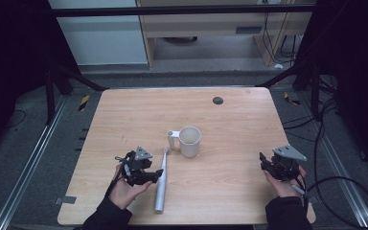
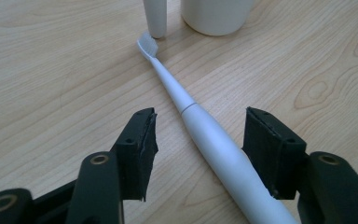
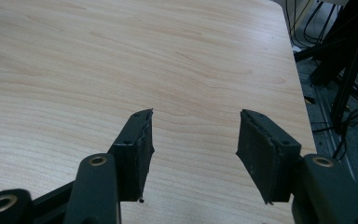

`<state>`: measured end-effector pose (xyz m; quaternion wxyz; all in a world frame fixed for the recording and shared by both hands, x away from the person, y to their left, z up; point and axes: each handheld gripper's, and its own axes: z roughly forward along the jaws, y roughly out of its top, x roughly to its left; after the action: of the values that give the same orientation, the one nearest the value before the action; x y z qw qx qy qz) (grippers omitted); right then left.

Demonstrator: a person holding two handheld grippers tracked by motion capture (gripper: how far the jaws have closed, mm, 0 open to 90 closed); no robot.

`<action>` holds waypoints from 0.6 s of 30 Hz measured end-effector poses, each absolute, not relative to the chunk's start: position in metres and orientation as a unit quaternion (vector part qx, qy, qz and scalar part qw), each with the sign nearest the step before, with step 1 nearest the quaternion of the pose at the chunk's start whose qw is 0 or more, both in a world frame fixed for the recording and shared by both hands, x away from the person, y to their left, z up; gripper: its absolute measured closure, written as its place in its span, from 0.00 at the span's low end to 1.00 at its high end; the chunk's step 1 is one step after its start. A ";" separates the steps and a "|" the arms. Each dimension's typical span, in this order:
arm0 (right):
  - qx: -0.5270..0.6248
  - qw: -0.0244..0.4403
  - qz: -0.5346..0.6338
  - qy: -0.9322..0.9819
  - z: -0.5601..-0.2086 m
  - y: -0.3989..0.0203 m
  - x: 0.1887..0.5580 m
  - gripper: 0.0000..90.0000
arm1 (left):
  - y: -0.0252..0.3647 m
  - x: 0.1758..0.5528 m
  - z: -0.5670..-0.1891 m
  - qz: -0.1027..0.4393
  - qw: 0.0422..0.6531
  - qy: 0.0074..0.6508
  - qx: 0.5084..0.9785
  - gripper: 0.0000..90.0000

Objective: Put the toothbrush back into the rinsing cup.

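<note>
The left gripper (image 2: 196, 140) stood wide open, its jaws straddling the handle of the white electric toothbrush (image 2: 214, 154) without pressing on it. That toothbrush lay flat on the wooden table (image 1: 124, 120), brush head pointing far toward the white mug (image 1: 190, 141), nearly touching its handle. For a sound pickup, I judged the jaws needed to drop square over the thick handle and close evenly. The right gripper (image 3: 193, 149) waited wide open and empty near the table's right edge.
</note>
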<state>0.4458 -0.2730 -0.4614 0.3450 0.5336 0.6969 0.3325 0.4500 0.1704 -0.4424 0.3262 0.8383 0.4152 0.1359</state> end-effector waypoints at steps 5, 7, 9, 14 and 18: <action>0.534 0.343 0.329 0.699 -0.463 -0.272 0.447 0.49 | 0.167 0.449 -0.442 0.135 0.320 0.420 0.839 0.48; 0.534 0.342 0.327 0.700 -0.463 -0.272 0.447 0.49 | 0.166 0.449 -0.443 0.132 0.318 0.420 0.840 0.48; 0.535 0.341 0.327 0.701 -0.464 -0.272 0.447 0.49 | 0.164 0.448 -0.444 0.131 0.314 0.420 0.841 0.49; 0.533 0.340 0.322 0.704 -0.465 -0.271 0.448 0.49 | 0.157 0.447 -0.451 0.122 0.304 0.419 0.847 0.52; 0.534 0.338 0.320 0.706 -0.466 -0.271 0.448 0.49 | 0.153 0.446 -0.454 0.120 0.297 0.418 0.850 0.53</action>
<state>0.4484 -0.2709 -0.4659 0.3377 0.5336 0.7064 0.3199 0.4461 0.1532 -0.4544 0.2968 0.8501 0.4184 0.1196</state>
